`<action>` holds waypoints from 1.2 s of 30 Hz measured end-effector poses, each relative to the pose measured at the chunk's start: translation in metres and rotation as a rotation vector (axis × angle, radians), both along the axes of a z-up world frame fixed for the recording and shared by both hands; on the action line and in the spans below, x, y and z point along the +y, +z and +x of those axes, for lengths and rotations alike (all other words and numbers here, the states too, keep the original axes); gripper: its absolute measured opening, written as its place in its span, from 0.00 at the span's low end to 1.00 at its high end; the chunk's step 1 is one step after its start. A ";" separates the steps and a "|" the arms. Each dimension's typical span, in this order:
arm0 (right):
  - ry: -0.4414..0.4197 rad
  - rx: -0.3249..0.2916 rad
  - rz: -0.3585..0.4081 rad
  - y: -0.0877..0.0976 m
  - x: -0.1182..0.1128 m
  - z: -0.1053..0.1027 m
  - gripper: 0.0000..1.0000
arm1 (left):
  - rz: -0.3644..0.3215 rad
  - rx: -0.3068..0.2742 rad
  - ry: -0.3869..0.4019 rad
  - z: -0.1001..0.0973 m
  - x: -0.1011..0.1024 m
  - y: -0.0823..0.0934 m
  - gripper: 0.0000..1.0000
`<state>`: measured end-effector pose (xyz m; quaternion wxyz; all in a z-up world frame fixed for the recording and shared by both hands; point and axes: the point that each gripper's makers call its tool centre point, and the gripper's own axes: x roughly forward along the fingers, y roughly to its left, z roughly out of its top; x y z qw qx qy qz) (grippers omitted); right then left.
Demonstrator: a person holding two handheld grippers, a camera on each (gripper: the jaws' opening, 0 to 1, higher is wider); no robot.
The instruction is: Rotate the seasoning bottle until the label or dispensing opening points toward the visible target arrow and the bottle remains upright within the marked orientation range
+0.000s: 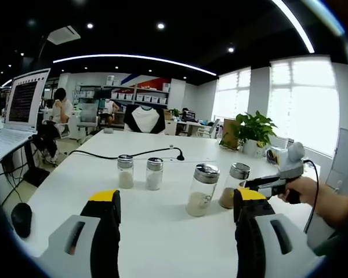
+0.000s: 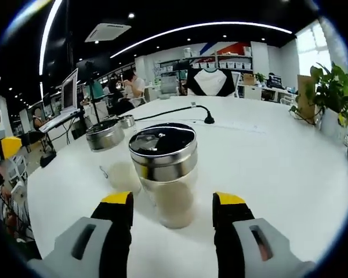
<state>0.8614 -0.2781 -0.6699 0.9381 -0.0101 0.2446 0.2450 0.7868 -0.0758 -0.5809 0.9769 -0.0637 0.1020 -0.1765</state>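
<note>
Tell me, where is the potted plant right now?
In the left gripper view, the potted plant stands at the far right edge of the white table, by the window, behind the four shaker bottles.

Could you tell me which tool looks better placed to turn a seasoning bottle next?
The right tool: its open jaws flank the nearest seasoning bottle. The left tool sits open, short of the row.

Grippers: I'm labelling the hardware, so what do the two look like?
Both the left gripper and right gripper have black jaws with yellow tips on light grey bodies with slots. In the left gripper view, the right gripper is grey with a black cable.
</note>
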 end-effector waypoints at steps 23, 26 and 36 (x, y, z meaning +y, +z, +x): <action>-0.229 -0.021 0.042 -0.001 0.004 0.018 0.49 | -0.008 -0.001 0.007 -0.002 0.003 -0.001 0.84; -0.226 -0.016 0.033 -0.002 0.005 0.021 0.46 | -0.009 0.000 0.009 -0.002 0.004 -0.001 0.84; -0.238 -0.013 0.013 -0.003 0.003 0.023 0.41 | -0.014 -0.002 0.014 -0.003 0.006 -0.001 0.83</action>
